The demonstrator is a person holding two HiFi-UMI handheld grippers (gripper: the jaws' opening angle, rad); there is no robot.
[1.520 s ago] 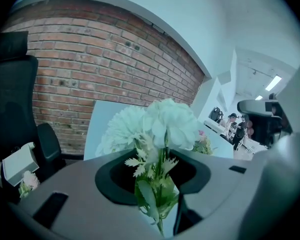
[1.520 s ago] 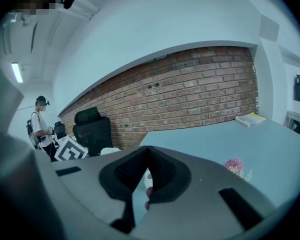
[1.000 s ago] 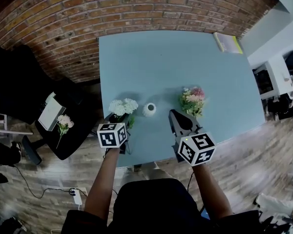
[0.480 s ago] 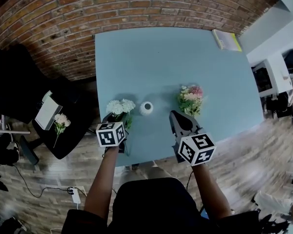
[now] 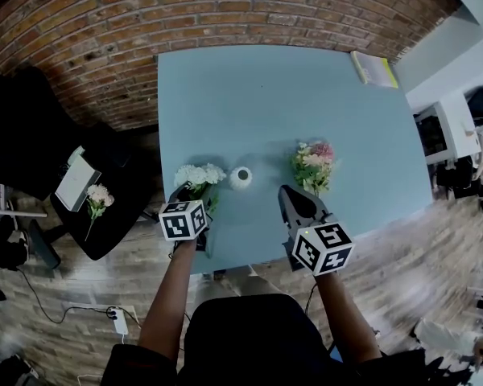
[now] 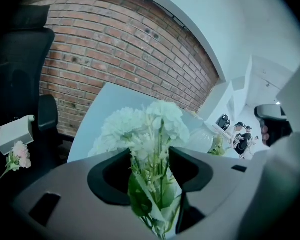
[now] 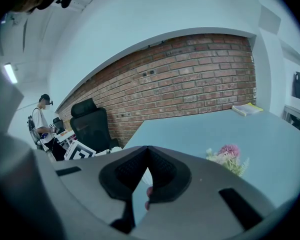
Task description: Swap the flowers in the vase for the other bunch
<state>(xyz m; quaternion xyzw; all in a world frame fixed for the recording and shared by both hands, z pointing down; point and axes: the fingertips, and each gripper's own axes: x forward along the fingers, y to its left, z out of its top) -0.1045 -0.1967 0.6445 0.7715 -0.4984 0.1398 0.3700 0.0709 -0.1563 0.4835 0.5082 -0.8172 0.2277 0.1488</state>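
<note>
This is an office or shared studio workspace. Beyond the right tongs (image 5: 286, 190), a pale blue table (image 5: 266, 103) stands by a bare brick wall (image 5: 225, 6), with a yellow-covered book (image 5: 374, 68) at its far right corner. Well to the left of those tongs are black office chairs (image 5: 117, 227). Nearer the person on that side, a white power strip (image 5: 117, 320) and its cable lie on the wood-plank floor (image 5: 402, 256). Off to the tongs' right stand white desks (image 5: 447, 135). In the right gripper view, far left of the tongs, another person (image 7: 40, 124) stands among more furniture.
</note>
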